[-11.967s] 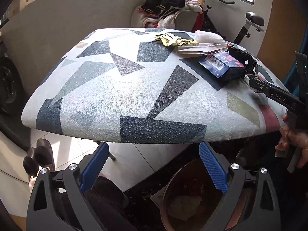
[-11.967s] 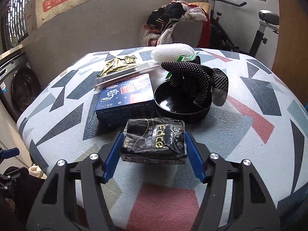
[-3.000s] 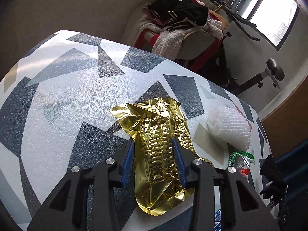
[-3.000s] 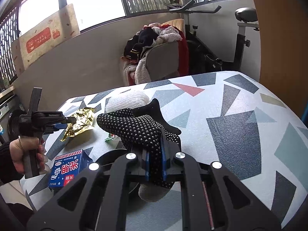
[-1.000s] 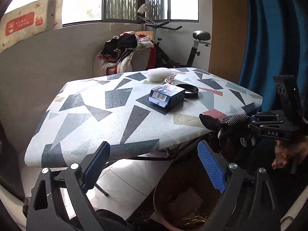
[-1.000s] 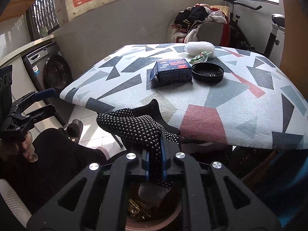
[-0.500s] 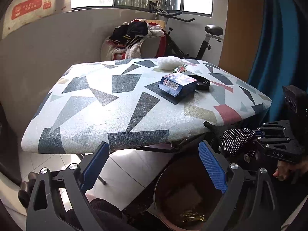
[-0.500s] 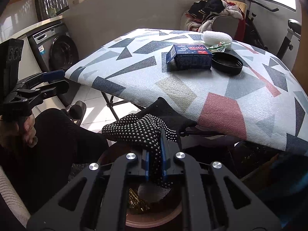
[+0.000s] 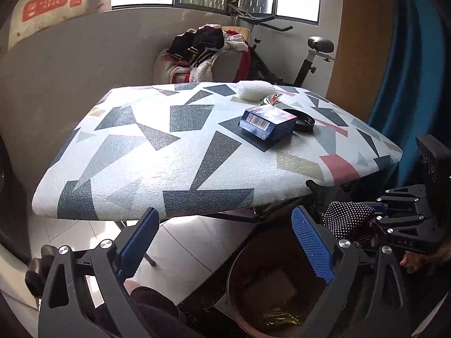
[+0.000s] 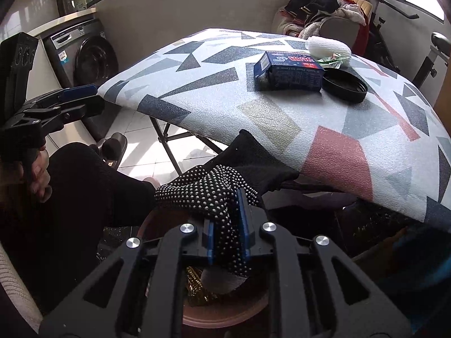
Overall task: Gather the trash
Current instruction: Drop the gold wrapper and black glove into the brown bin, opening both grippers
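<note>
My right gripper [image 10: 227, 222] has just been easing its jaws apart, yet the dotted black glove [image 10: 214, 188] sits between the pads, hanging over the brown bin [image 10: 225, 318] below the table [image 10: 324, 129] edge. My left gripper [image 9: 222, 242] is spread wide, empty. On the table lie a blue box [image 9: 267, 122], black lid [image 9: 303, 119] and white foam net [image 9: 255, 91].

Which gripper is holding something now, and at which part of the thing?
The right gripper has the black dotted glove between its jaws, which have just been opening, around a bunched middle part. The left gripper holds nothing.
</note>
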Demonstrator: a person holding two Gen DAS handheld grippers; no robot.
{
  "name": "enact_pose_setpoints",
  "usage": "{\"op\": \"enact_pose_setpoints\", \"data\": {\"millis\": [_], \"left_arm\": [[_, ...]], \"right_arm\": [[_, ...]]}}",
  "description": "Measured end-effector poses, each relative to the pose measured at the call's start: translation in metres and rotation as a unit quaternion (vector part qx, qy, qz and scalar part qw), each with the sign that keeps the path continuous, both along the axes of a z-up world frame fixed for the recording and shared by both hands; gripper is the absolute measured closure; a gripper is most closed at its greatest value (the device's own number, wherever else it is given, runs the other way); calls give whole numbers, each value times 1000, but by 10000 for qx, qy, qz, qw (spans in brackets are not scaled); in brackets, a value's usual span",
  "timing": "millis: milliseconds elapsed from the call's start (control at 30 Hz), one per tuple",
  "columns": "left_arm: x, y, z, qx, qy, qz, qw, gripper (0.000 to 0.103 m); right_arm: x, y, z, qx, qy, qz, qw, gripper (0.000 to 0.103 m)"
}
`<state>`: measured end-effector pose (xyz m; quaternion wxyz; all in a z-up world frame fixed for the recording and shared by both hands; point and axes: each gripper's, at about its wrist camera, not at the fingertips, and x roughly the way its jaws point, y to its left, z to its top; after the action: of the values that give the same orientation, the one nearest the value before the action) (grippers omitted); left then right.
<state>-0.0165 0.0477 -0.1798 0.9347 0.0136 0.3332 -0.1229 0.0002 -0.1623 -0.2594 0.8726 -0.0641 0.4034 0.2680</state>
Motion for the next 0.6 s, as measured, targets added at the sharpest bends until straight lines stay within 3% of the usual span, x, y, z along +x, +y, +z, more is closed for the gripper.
{"op": "enact_pose_setpoints", "data": {"millis": [167,233,333,600], "left_arm": [[1,1,-1,-14,17,23,10000,10],[1,2,-1,-18,23,37,10000,10],[1,2,-2,-17,26,41,10000,10],[1,2,-2,-17,26,38,10000,10]], "right_arm": [[0,7,-7,-114,188,182,9996,77],[0,10,-11,-194,242,230,9993,58],[1,15,-16,-321,344,257,9986,43],[5,8,-17,-237,449,93,9987,23]]}}
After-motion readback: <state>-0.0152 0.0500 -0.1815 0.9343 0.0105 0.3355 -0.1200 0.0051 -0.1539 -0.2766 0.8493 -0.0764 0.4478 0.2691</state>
